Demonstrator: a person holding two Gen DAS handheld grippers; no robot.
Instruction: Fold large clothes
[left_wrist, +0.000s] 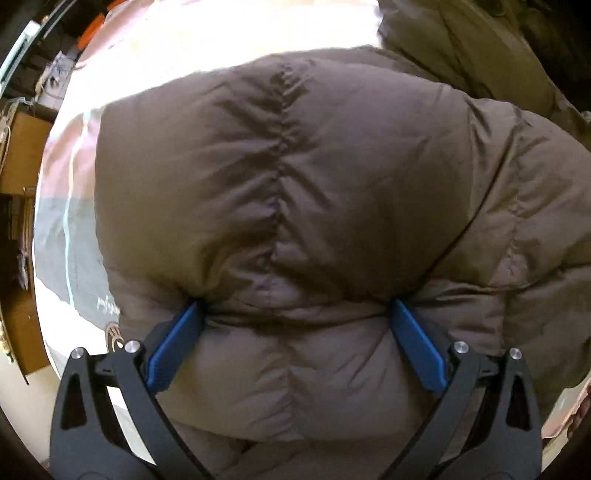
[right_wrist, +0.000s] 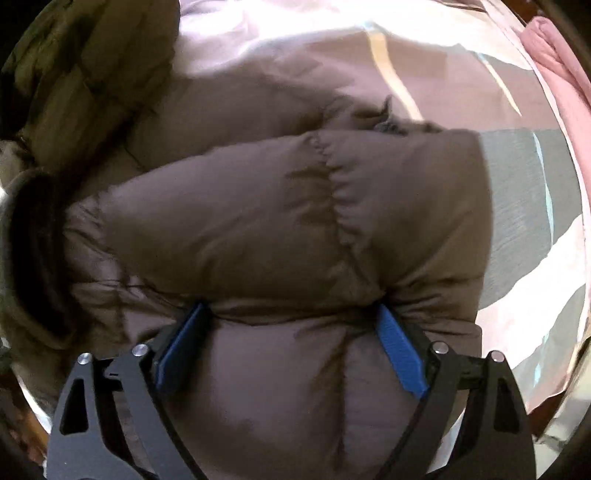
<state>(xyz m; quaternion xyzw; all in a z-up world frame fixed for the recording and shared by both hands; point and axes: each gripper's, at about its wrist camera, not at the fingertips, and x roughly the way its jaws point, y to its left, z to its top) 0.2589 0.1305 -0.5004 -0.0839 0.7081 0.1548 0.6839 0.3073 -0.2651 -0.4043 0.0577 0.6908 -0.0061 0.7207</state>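
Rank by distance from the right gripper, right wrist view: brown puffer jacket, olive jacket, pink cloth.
1. Brown puffer jacket: bulging between the right gripper's fingers.
2. Olive jacket: upper left, behind the puffer.
3. Pink cloth: far upper-right edge.

From my remote seat I see a glossy pink, grey and white striped bedcover (left_wrist: 70, 206) blown out by bright light toward twelve o'clock, with brown cardboard boxes (left_wrist: 22, 155) at nine o'clock.
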